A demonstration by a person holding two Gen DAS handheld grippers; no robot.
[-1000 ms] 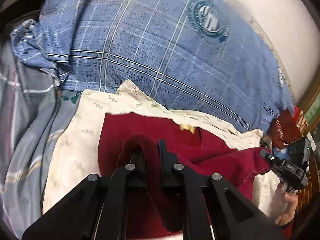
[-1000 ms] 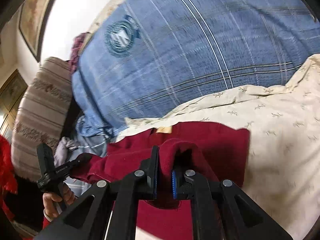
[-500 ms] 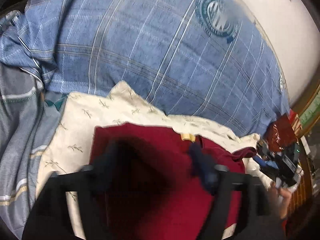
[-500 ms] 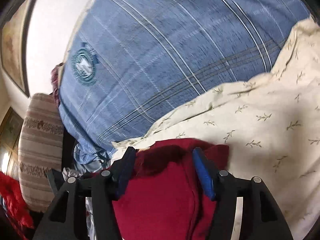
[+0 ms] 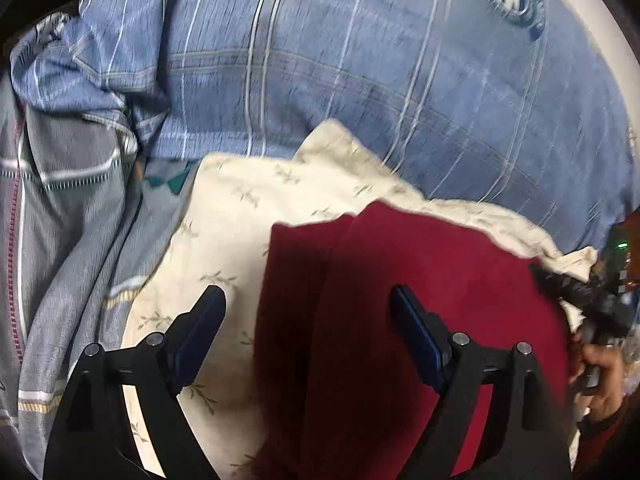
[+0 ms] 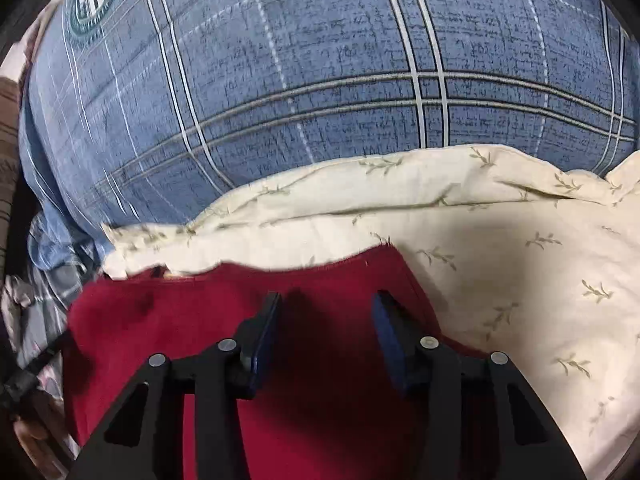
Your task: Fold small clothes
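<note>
The blue plaid bedcover (image 6: 320, 80) fills the background; on it lies a cream leaf-print cloth (image 6: 500, 240); on that rests the red garment (image 6: 320, 360), flat. My left tool (image 5: 308, 308) stands wide apart over the garment's left edge, clamping nothing; my right tool (image 6: 326, 308) stands apart, its jaws just narrowed, no fabric pinched. Judgement: the garment is soft, light and limp; best taken at its corners or hem.

Big blue pillow (image 6: 320, 80) blocks way behind cream cloth (image 6: 500, 240). Grey striped bedding (image 5: 68, 240) bunched up left of cream cloth. Cream cloth flat, open room above it. Red garment (image 6: 192, 320) lies low on cream cloth, easy to pass over.
</note>
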